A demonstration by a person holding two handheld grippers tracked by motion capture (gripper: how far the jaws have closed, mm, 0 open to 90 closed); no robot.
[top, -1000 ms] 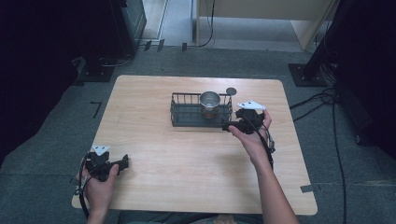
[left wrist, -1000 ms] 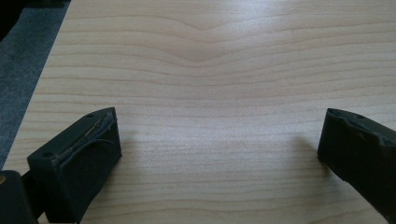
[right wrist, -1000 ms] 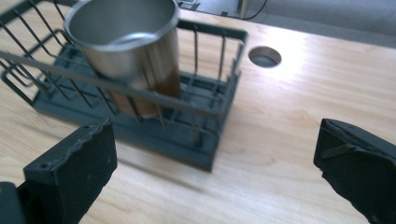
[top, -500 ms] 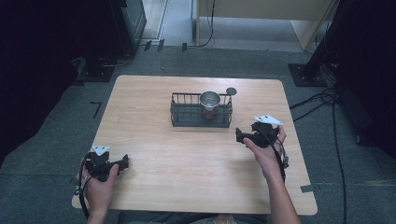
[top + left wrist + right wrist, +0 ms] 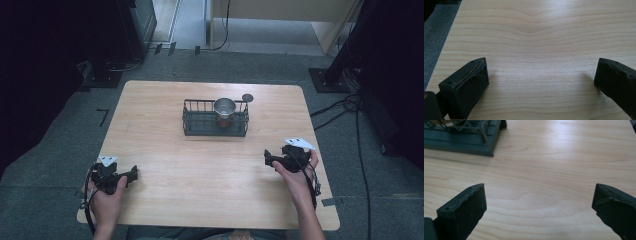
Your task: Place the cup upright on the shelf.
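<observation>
Withdrawn from the wire basket [image 5: 215,118] since a second ago, the right tool [image 5: 268,159] is now sitting near the desk's right edge, jaws standing wide apart over bare wood, gripping nothing. Left tool [image 5: 132,173]: resting at the near left corner, jaws likewise spread, empty. Desk [image 5: 165,150]: pale wood, standing on grey carpet with cables trailing at right. Basket: sitting toward the far edge, holding a metal cup [image 5: 224,107] in its right end.
</observation>
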